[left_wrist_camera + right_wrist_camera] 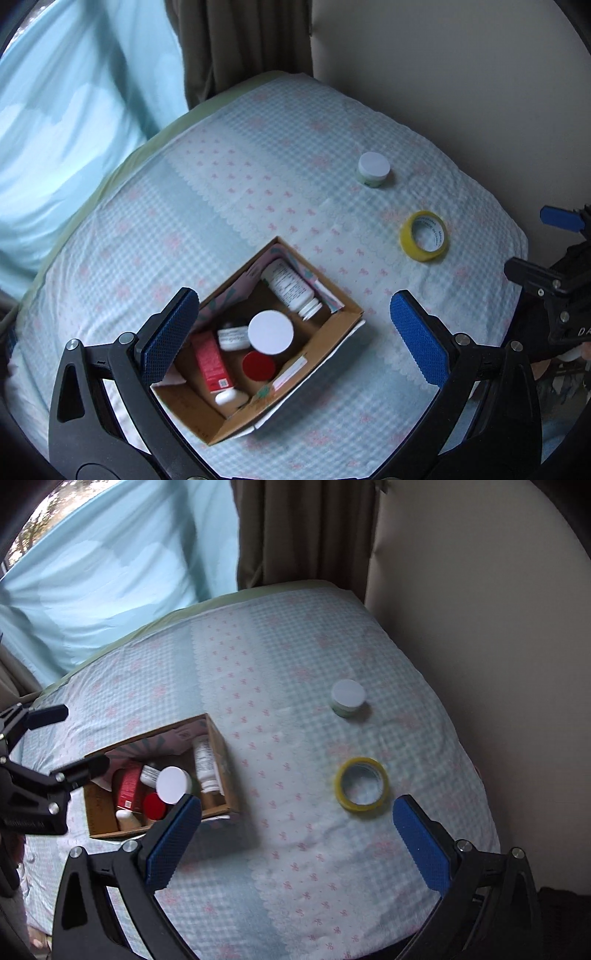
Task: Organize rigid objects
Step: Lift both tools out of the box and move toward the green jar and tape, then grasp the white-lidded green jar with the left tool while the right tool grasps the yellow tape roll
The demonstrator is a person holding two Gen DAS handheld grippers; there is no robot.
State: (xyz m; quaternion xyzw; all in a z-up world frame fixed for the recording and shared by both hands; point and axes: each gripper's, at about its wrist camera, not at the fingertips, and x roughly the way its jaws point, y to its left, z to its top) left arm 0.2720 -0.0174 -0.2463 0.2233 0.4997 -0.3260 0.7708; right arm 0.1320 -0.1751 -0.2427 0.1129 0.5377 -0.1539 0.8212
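A cardboard box (332,338) (221,746) sits on the bed. It holds a white bottle (290,288), a white-lidded jar (270,332), a red-lidded jar (258,365), a red carton (211,362) and small white items. A yellow tape roll (424,236) (362,784) and a small white-lidded jar (373,169) (347,698) lie on the cover to the right. My left gripper (291,343) is open and empty above the box. My right gripper (295,845) is open and empty, with the tape roll just ahead of its right finger.
The bed has a pale blue checked cover (258,184) with pink bows. A light blue curtain (66,110) and a brown curtain (243,40) hang behind. A cream wall (461,74) borders the bed's right edge. Each gripper shows at the other view's edge.
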